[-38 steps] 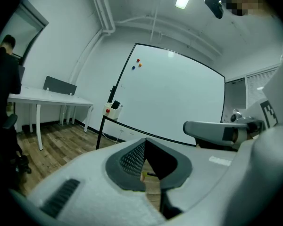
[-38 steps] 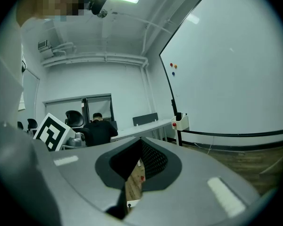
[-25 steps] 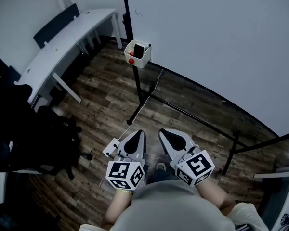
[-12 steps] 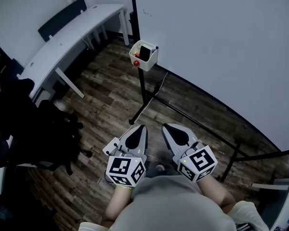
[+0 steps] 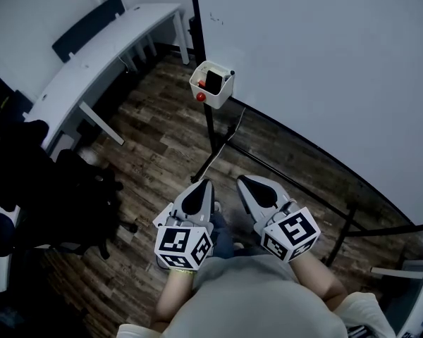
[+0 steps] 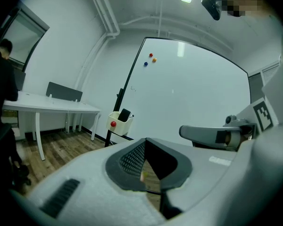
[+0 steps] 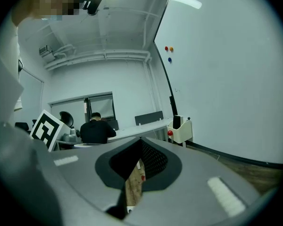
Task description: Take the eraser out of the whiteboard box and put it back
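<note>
Reading this as approach: left hand-held gripper (image 5: 204, 186) and right hand-held gripper (image 5: 245, 182) empty, jaws together, well apart from far whiteboard box (image 5: 222, 97) holding the eraser (image 5: 213, 82); next, close in and open one
</note>
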`<control>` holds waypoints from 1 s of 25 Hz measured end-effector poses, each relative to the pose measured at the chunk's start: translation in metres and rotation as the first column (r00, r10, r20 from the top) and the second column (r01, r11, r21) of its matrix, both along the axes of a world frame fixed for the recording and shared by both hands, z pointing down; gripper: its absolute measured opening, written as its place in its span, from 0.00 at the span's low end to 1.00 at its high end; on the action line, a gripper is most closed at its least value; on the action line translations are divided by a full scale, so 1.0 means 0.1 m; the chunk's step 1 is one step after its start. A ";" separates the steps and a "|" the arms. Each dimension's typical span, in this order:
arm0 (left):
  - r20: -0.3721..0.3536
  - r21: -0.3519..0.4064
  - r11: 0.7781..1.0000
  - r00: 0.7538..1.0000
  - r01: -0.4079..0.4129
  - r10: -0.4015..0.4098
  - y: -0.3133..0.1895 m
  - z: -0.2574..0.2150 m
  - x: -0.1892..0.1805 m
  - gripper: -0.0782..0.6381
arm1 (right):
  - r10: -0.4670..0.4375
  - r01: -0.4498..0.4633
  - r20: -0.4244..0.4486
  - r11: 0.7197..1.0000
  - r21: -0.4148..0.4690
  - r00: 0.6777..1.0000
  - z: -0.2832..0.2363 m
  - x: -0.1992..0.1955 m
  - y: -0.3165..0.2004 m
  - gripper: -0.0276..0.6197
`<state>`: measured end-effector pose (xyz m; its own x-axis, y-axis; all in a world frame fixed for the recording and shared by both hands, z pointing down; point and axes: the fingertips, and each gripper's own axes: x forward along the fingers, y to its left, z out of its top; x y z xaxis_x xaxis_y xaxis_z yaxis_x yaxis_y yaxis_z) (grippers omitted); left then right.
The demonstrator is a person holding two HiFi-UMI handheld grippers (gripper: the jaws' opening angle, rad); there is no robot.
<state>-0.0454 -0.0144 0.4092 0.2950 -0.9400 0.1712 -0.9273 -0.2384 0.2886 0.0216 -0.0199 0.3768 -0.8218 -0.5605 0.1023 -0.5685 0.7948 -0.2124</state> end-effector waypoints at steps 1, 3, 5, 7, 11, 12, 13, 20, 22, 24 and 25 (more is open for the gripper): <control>0.002 0.000 1.000 1.000 -0.002 0.002 -0.05 0.01 -0.02 0.12 | 0.004 -0.004 0.001 1.000 0.001 1.000 0.00 -0.02 -0.05 0.05; 0.002 0.000 1.000 1.000 -0.005 0.005 -0.16 0.01 -0.07 0.12 | 0.013 -0.013 0.003 1.000 0.004 1.000 0.00 -0.05 -0.18 0.05; 0.001 0.001 1.000 1.000 -0.008 0.008 -0.27 0.00 -0.13 0.12 | 0.018 -0.018 0.001 1.000 0.005 1.000 -0.01 -0.11 -0.30 0.05; 0.001 0.000 1.000 1.000 -0.010 0.010 -0.37 -0.02 -0.19 0.12 | 0.021 -0.021 -0.004 1.000 0.009 1.000 -0.03 -0.16 -0.41 0.05; 0.001 -0.004 1.000 1.000 -0.019 0.019 -0.56 -0.01 -0.30 0.12 | 0.035 -0.035 -0.003 0.999 0.015 0.999 -0.05 -0.25 -0.63 0.05; 0.002 -0.006 1.000 1.000 -0.020 0.021 -0.61 0.00 -0.33 0.12 | 0.036 -0.036 -0.004 0.999 0.016 0.999 -0.05 -0.27 -0.68 0.05; 0.003 -0.008 1.000 1.000 -0.022 0.022 -0.66 0.01 -0.36 0.12 | 0.037 -0.036 -0.006 0.999 0.018 0.999 -0.05 -0.30 -0.74 0.05; -0.003 -0.020 0.999 0.999 -0.041 0.041 -1.02 0.05 -0.50 0.12 | 0.051 -0.050 -0.026 0.998 0.034 0.998 -0.07 -0.44 -1.14 0.05; -0.004 -0.025 0.999 0.999 -0.046 0.046 -1.10 0.05 -0.53 0.12 | 0.054 -0.053 -0.030 0.998 0.032 0.998 -0.07 -0.48 -1.25 0.05; -0.006 -0.028 0.998 0.999 -0.052 0.051 -1.18 0.05 -0.57 0.12 | 0.051 -0.050 -0.034 0.998 0.028 0.998 -0.07 -0.53 -1.37 0.05; -0.005 -0.029 0.998 0.999 -0.054 0.054 -1.22 0.04 -0.59 0.12 | 0.046 -0.046 -0.036 0.999 0.026 0.998 -0.07 -0.56 -1.43 0.06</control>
